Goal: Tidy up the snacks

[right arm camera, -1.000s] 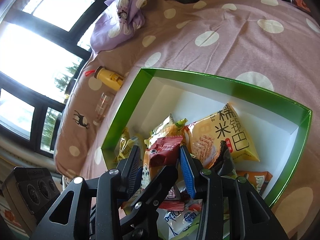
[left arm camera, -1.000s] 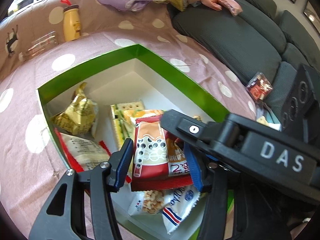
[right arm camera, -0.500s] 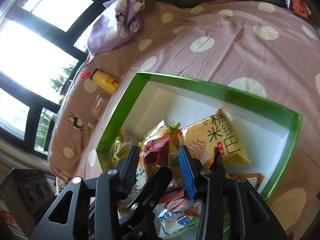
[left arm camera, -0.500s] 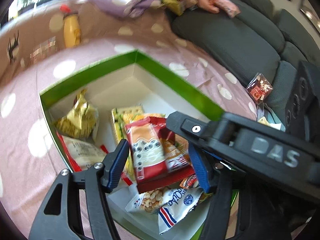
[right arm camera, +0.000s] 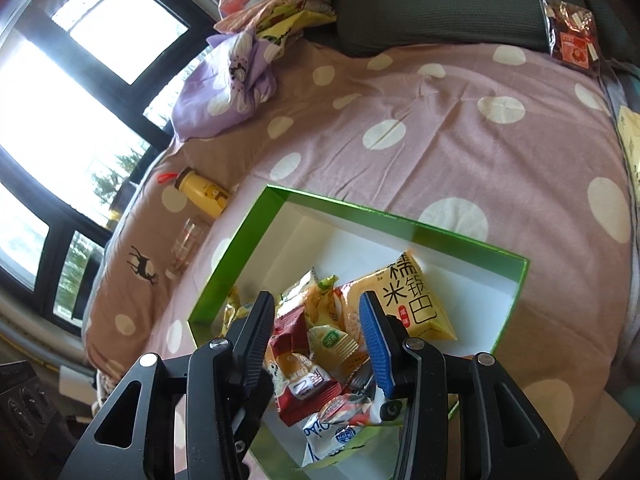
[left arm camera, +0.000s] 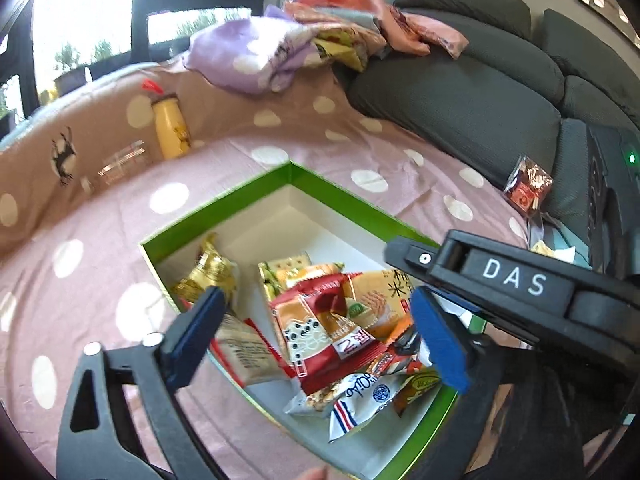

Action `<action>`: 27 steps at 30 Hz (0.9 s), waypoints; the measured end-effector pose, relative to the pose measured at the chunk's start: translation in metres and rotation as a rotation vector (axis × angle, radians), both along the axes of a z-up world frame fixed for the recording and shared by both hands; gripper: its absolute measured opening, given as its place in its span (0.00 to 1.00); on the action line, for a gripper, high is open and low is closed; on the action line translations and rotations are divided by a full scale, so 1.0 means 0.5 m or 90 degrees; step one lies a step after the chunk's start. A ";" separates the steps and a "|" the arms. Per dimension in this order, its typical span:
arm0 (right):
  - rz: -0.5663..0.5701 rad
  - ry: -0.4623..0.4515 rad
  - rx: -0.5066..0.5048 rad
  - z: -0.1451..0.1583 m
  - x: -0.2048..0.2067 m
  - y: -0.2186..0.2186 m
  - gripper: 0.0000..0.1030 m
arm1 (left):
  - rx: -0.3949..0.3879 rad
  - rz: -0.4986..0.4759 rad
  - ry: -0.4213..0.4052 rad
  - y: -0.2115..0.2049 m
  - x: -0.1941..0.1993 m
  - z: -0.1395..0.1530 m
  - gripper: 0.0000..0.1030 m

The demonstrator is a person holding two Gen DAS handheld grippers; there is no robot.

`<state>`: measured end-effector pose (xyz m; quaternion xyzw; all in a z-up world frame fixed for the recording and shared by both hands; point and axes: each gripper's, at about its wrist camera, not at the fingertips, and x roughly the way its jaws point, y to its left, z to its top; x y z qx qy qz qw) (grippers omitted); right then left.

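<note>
A green box [left arm camera: 340, 196] [right arm camera: 360, 208] with a white inside lies on the dotted pink blanket and holds several snack packets. A red milk-tea packet [left arm camera: 316, 344] [right arm camera: 304, 392] rests on top of the pile. My left gripper [left arm camera: 318, 340] hangs above it with its jaws opening wide, and neither pad touches the packet. My right gripper [right arm camera: 318, 336] hovers over the same pile, its jaws narrow and opening slightly. Packets show through the gap, lying in the box below, with none pressed by the pads. The right gripper's black body [left arm camera: 512, 280] crosses the left wrist view.
A yellow bottle [left arm camera: 170, 128] [right arm camera: 200, 196] and a clear glass [left arm camera: 120, 160] [right arm camera: 186, 244] stand beyond the box. A purple cloth [left arm camera: 248, 56] and a grey sofa [left arm camera: 460, 100] lie further back. On the sofa edge sits a red packet [left arm camera: 528, 184] [right arm camera: 572, 36].
The left jaws spread wide and let go of the red packet, which now lies in the box. Both grippers rose and drew back from the box.
</note>
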<state>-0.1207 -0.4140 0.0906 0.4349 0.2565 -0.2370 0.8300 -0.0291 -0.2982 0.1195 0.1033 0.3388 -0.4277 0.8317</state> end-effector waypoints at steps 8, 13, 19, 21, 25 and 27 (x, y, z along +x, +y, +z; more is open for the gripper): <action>-0.027 0.004 -0.039 0.026 -0.019 0.010 0.69 | 0.021 0.043 -0.043 0.026 -0.021 0.030 0.99; -0.039 0.009 -0.074 0.046 -0.029 0.022 0.78 | 0.031 0.069 -0.053 0.044 -0.029 0.036 0.99; -0.052 0.028 -0.112 0.062 -0.037 0.030 0.79 | 0.038 0.083 -0.041 0.056 -0.026 0.036 0.99; -0.054 0.031 -0.113 0.063 -0.037 0.031 0.79 | 0.038 0.083 -0.038 0.057 -0.031 0.035 0.99; -0.056 0.036 -0.112 0.062 -0.038 0.030 0.79 | 0.043 0.081 -0.027 0.057 -0.033 0.031 0.99; -0.059 0.040 -0.111 0.061 -0.039 0.028 0.79 | 0.046 0.082 -0.027 0.057 -0.035 0.030 0.99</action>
